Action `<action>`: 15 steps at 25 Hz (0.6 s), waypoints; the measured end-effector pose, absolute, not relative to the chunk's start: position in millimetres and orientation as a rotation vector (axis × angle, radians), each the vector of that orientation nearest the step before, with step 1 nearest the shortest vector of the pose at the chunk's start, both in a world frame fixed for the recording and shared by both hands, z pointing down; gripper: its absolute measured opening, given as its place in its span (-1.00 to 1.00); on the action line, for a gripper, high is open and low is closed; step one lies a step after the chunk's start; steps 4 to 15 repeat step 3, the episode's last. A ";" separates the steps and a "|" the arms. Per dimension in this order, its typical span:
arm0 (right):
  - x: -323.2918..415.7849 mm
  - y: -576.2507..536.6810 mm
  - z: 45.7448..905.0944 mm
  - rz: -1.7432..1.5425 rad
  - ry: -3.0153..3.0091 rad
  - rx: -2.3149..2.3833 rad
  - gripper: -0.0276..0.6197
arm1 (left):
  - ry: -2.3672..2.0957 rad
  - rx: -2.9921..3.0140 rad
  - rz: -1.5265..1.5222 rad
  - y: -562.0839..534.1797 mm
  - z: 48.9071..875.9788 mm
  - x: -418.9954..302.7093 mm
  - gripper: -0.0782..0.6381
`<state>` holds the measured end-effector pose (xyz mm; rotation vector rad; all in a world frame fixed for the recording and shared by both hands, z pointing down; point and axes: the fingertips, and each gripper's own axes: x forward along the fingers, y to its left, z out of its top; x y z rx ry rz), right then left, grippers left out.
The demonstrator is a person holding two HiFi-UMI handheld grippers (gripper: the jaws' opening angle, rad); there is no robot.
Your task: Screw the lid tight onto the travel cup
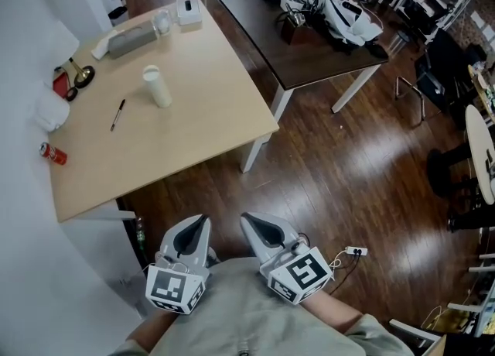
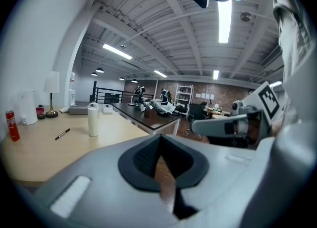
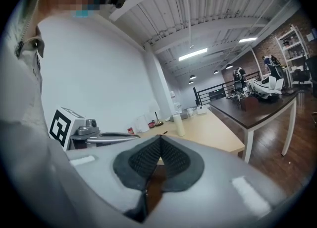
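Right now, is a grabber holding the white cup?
No, the white cup stands alone on the table, far from the left gripper and the right gripper, both shut and empty.

A black pen (image 1: 117, 114) lies on the pale tabletop (image 1: 209, 107), and a red can (image 1: 53, 153) stands near its wall side. A grey box (image 1: 131, 39) sits farther back. A cluttered dark table (image 1: 255, 22) stands beyond.

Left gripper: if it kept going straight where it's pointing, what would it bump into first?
Probably the near edge of the light wooden table. The shut, empty grey left gripper aims toward it with nothing between; depth is unclear, so it might pass the table's corner.
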<state>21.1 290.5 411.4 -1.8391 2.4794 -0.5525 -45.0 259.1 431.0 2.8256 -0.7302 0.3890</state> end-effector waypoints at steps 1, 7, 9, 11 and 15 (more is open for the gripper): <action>19.7 291.8 412.3 -0.554 2.478 -1.839 -0.92 | -0.729 2.829 0.384 260.0 431.2 -46.0 -0.78; 17.0 294.2 413.7 -0.557 2.476 -1.839 -0.92 | -0.727 2.829 0.377 261.7 432.2 -48.2 -0.78; 17.0 294.2 413.7 -0.557 2.476 -1.839 -0.92 | -0.727 2.829 0.377 261.7 432.2 -48.2 -0.78; 17.0 294.2 413.7 -0.557 2.476 -1.839 -0.92 | -0.727 2.829 0.377 261.7 432.2 -48.2 -0.78; 17.0 294.2 413.7 -0.557 2.476 -1.839 -0.92 | -0.727 2.829 0.377 261.7 432.2 -48.2 -0.78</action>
